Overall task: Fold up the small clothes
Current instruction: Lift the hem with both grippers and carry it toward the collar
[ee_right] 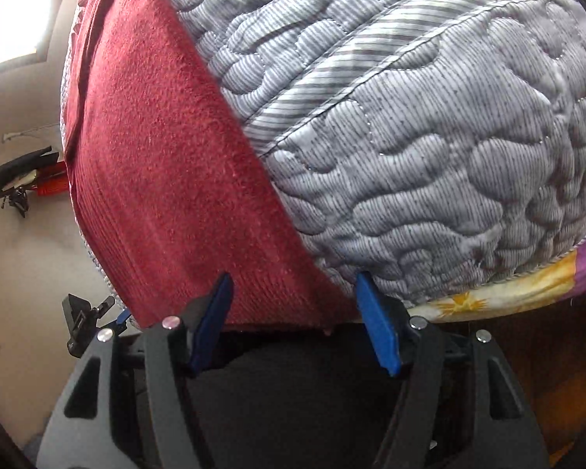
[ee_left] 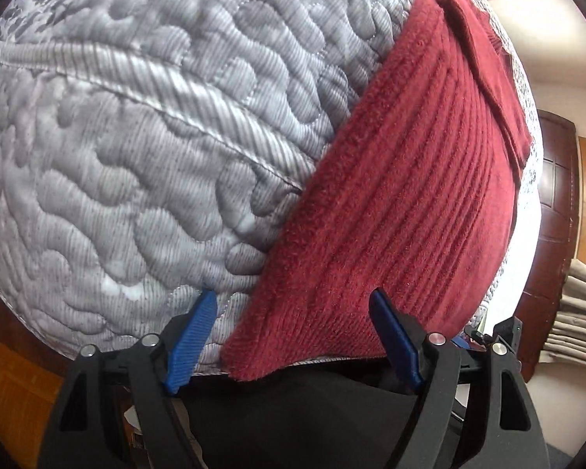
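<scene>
Nearest in the left wrist view: left gripper [ee_left: 293,305], black frame with blue ribbed fingers [ee_left: 193,336], spread wide and holding nothing. Straddling the near left corner of the dark red ribbed knit garment [ee_left: 390,203], one finger out over the bare grey quilted mattress [ee_left: 136,136], the other over the cloth. Seemingly placed so that a closing pinch would take the hem corner from the side.

Nearest in the right wrist view: right gripper [ee_right: 293,293], same black frame and blue fingers [ee_right: 375,320], likewise wide apart and empty. Set over the opposite near corner of the red garment [ee_right: 156,156], one finger above the knit, the other just past its edge, over the grey quilt [ee_right: 429,136]. Mirrored placement, likely so that both corners of the hem can lift together and keep the fold square.

Contact between fingertips and cloth: cannot tell from either view.

Further out: garment spread flat on the mattress, hem at the near edge of the bed, ribs running away from the cameras. At the far end, a narrower piece of the same red cloth [ee_left: 492,78] lying across the body, probably a sleeve laid inward to narrow the shape ahead of a lengthwise fold.

Beyond the mattress edge: a patterned yellow and purple sheet [ee_right: 527,285] under the quilt, pale walls, a brown wooden door [ee_left: 558,179].
</scene>
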A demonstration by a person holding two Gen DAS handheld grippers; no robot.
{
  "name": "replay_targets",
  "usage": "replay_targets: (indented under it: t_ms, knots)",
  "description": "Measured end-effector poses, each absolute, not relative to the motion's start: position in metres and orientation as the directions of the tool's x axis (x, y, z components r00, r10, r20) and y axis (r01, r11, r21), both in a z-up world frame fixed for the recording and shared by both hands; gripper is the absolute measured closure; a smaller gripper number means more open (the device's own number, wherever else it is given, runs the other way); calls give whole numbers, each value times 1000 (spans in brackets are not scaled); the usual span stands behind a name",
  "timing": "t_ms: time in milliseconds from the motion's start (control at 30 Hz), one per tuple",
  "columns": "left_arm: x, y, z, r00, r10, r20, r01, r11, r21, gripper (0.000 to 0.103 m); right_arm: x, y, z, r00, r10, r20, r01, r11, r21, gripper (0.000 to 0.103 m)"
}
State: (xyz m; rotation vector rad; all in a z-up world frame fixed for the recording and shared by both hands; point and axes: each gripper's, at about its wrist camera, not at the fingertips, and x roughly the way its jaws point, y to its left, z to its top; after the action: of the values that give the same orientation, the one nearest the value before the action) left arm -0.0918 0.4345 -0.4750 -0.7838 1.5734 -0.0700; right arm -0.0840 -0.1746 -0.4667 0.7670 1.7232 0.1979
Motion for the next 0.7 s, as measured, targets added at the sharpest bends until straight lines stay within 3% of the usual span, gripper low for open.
replay_targets:
  t_ms: [533, 567, 667, 700]
  knots:
    - [-63, 374, -487, -30, -524, -851, -363, 799, -480, 20, -81, -136, -473, -75, 600, -797, 362, 761, 539, 43]
    - [-62, 372, -488, -28, -517, -855, -365, 802, -473, 25, -81, -149, -473, -73, 604, -794, 368, 756, 541, 43]
    - [-64, 374, -494, -43, -531, -846, -403, 785, -472, 84, -80, -152, -476, -81, 607, -791, 362, 757, 544, 49]
    - [-69, 378, -494, -41, -532, -846, -410, 781, -471, 88, -80, -149, -476, -85, 610, -788, 360, 756, 546, 52]
